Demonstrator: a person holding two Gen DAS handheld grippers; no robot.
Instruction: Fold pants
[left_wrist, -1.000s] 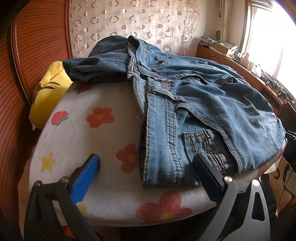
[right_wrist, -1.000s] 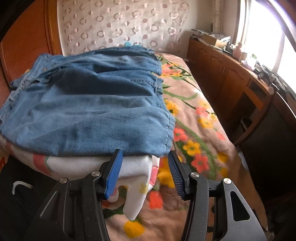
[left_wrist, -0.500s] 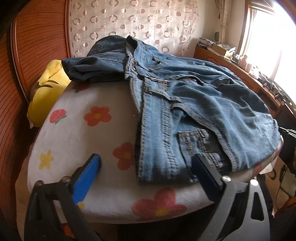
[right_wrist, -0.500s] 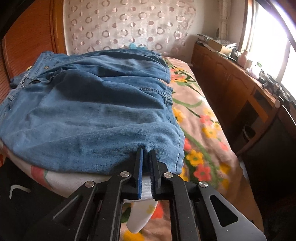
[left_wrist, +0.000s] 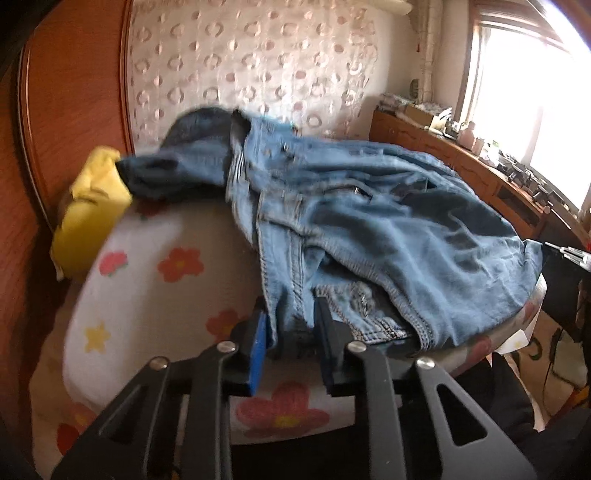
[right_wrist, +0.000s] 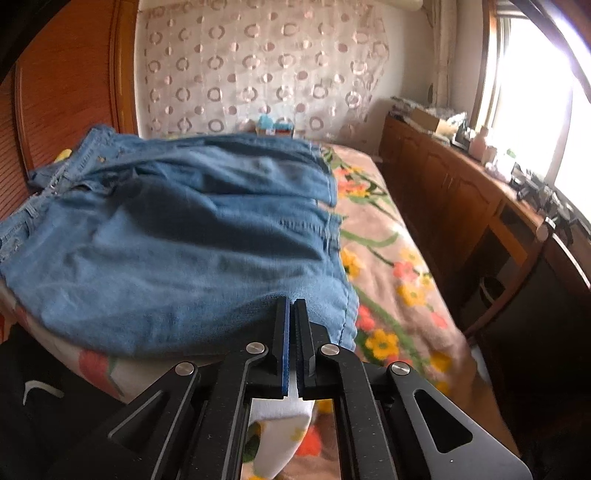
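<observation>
Blue denim pants (left_wrist: 369, 221) lie folded on a white flowered cover (left_wrist: 155, 295) on the bed. In the left wrist view my left gripper (left_wrist: 290, 314) is shut on the near waistband corner of the pants and lifts it slightly. In the right wrist view the pants (right_wrist: 184, 240) spread across the bed, and my right gripper (right_wrist: 291, 306) is shut on their near hem edge, with a bit of white cover between the pads lower down.
A yellow cushion (left_wrist: 92, 206) sits at the left by the wooden headboard (left_wrist: 74, 92). A wooden sideboard (right_wrist: 461, 192) with clutter runs along the right under the window. The floral bedspread (right_wrist: 388, 266) lies to the right of the pants.
My left gripper moved forward and closed on the waistband corner, bunching the denim. My right gripper closed on the hem half a second ago and stays shut, now a little further in.
</observation>
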